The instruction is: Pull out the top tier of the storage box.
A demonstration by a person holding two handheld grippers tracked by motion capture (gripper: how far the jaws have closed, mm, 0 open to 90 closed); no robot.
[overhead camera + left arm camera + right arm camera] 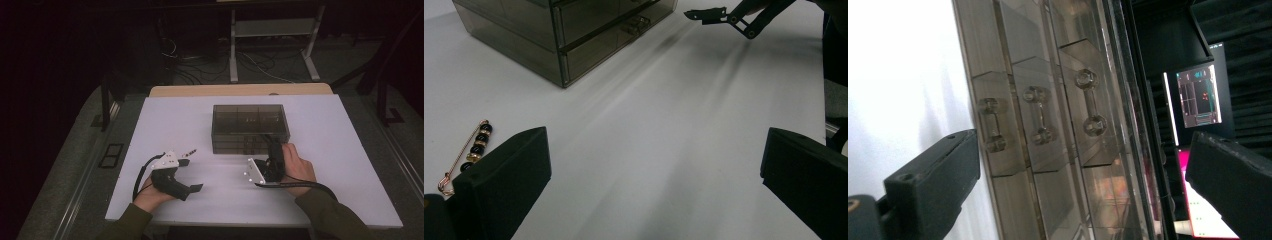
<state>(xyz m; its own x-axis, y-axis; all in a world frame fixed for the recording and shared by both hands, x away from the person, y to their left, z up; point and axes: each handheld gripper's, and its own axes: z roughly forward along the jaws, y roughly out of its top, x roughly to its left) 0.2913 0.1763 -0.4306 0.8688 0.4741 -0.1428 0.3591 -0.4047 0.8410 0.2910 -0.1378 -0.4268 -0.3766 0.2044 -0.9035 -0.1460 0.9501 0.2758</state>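
A smoked, see-through drawer box (250,127) stands mid-table with its drawers closed. A gold safety pin strung with black beads (190,151) lies on the white table left of the box. My left gripper (190,175) rests just in front of the pin, open and holding nothing. In the left gripper view the pin (469,152) lies beside the left jaw, outside the gap. My right gripper (272,144), turned on its side, is open at the box's front. In the right gripper view three clear drawer handles (1037,115) show between the wide jaws.
The white table top (340,165) has bare room right of the box and along the front edge. Behind the table, metal desk legs (272,30) and cables lie on the floor. A lit monitor (1200,97) glows in the dark background.
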